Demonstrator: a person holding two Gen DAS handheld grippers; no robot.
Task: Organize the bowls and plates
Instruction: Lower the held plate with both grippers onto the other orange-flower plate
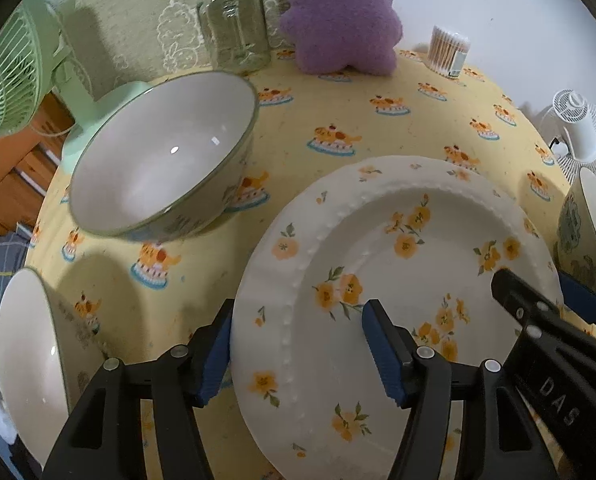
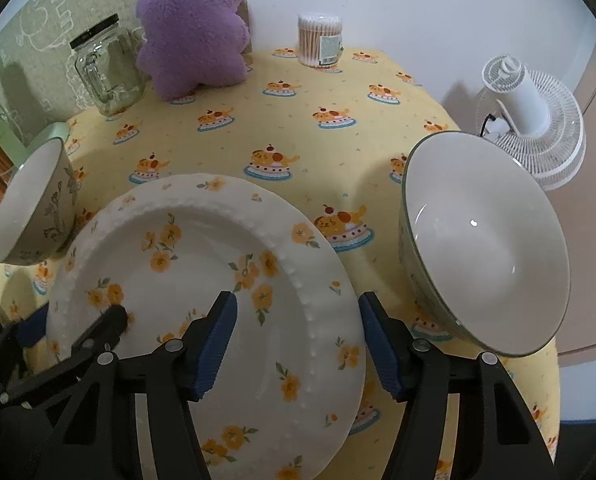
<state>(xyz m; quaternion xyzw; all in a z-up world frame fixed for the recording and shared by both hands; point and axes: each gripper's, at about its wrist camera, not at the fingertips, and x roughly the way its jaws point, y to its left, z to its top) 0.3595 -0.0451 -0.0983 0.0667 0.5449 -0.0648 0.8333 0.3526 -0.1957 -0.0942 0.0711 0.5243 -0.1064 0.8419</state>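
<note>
A white plate with yellow flowers (image 1: 410,280) lies on the yellow tablecloth; it also shows in the right wrist view (image 2: 202,264). My left gripper (image 1: 298,344) is open and straddles the plate's left rim. My right gripper (image 2: 298,340) is open and straddles its right rim. A grey-rimmed bowl (image 1: 158,156) sits left of the plate, and another bowl (image 1: 26,360) sits at the near left. A third bowl (image 2: 486,240) sits right of the plate.
A glass jar (image 1: 234,24), a purple plush (image 1: 338,16) and a cotton-swab tub (image 1: 448,50) stand at the table's back. A green fan (image 1: 14,64) stands at the left, a white fan (image 2: 534,120) at the right edge.
</note>
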